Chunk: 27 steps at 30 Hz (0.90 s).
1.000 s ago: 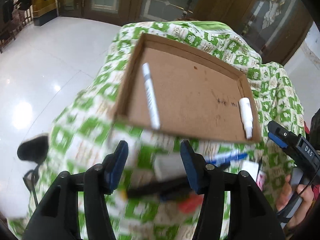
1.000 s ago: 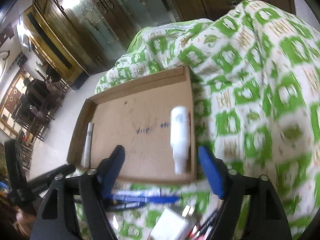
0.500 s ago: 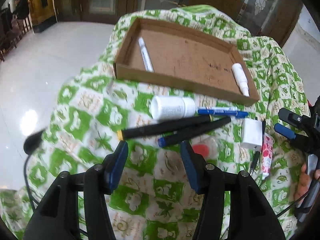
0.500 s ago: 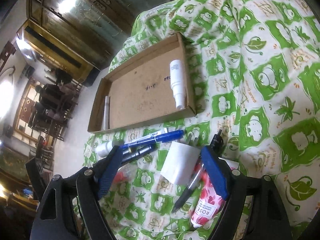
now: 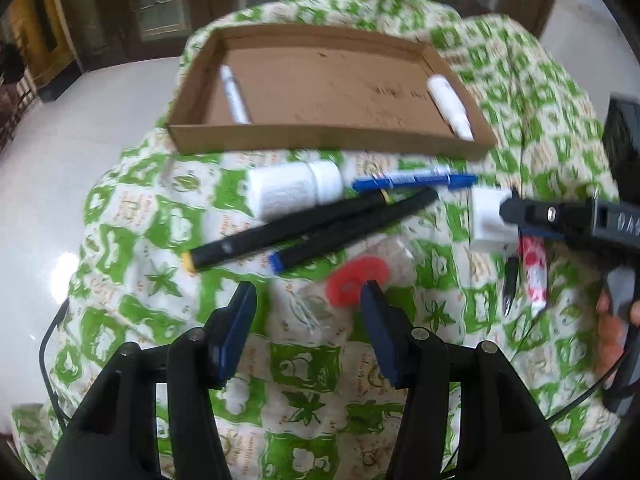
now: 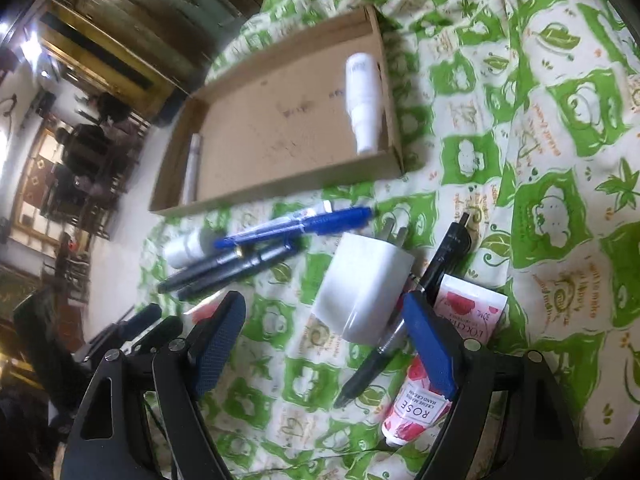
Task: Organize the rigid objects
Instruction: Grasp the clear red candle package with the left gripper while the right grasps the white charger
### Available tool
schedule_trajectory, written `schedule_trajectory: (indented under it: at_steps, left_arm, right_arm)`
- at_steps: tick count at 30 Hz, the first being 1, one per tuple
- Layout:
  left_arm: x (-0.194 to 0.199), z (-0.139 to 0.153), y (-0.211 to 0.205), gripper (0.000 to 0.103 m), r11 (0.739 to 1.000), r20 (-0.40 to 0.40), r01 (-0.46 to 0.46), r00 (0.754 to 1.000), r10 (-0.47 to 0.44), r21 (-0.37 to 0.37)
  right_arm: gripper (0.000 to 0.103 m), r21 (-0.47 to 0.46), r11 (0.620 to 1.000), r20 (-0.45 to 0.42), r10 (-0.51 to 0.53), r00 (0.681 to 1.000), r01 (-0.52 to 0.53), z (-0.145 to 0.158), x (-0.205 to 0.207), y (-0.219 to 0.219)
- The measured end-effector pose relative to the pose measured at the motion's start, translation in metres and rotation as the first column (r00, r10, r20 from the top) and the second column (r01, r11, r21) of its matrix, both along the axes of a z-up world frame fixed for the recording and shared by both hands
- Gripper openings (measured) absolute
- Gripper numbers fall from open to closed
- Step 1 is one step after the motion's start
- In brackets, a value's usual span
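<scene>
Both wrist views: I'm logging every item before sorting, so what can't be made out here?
- Clear item with red disc, left wrist view: motion-blurred, kind unclear.
- Hand cream tube, right wrist view: middle hidden by the right gripper.
- White marker in the cardboard tray: print too small.
- Black pen: middle hidden behind the white charger.

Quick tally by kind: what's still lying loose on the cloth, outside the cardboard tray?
Pens and markers: 4 (blue pen, yellow-ended black marker, blue-ended black marker, black pen)
White bottle: 1
Charger plug: 1
Hand cream tube: 1
Red disc, blurred: 1
Total: 8
</scene>
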<state>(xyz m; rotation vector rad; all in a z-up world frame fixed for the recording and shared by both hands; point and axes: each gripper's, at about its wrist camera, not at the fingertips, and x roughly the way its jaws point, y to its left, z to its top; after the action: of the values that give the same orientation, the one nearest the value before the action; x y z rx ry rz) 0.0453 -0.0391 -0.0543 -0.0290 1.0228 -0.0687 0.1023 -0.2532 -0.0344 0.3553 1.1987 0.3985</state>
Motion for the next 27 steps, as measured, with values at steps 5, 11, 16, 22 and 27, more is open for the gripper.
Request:
schedule_trajectory:
  at_steps: [5,11,16,22,27]
  left_arm:
    - [0.01,-0.011,-0.014,0.053,0.998,-0.057,0.066,0.996,-0.065,0.019]
    - [0.02,-0.021,-0.031,0.053,0.991,-0.089,0.117,0.99,-0.111,0.059]
    - [0.023,-0.022,-0.044,0.053,0.986,-0.08,0.16,0.985,-0.155,0.057]
    - [0.015,-0.018,-0.044,0.031,0.974,-0.114,0.205,0.97,-0.216,-0.101]
    - [-0.001,-0.012,-0.051,0.029,0.965,-0.109,0.235,0.963,-0.247,-0.116]
  right_arm:
    - [0.077,0.0,1.0,-0.005,-0.001,1.0,0.001,-0.004,0.006,0.005]
    - [0.077,0.023,0.999,-0.016,-0.037,0.999,0.037,-0.006,0.013,-0.001]
    - [0.076,0.0,1.0,-0.057,-0.017,0.998,0.017,-0.017,0.019,0.006]
    - [0.042,-0.094,0.994,-0.035,0.055,0.998,-0.058,-0.023,0.023,0.027]
    - [0.028,-0.085,0.995,0.009,0.05,0.999,-0.049,-0.013,0.017,0.024]
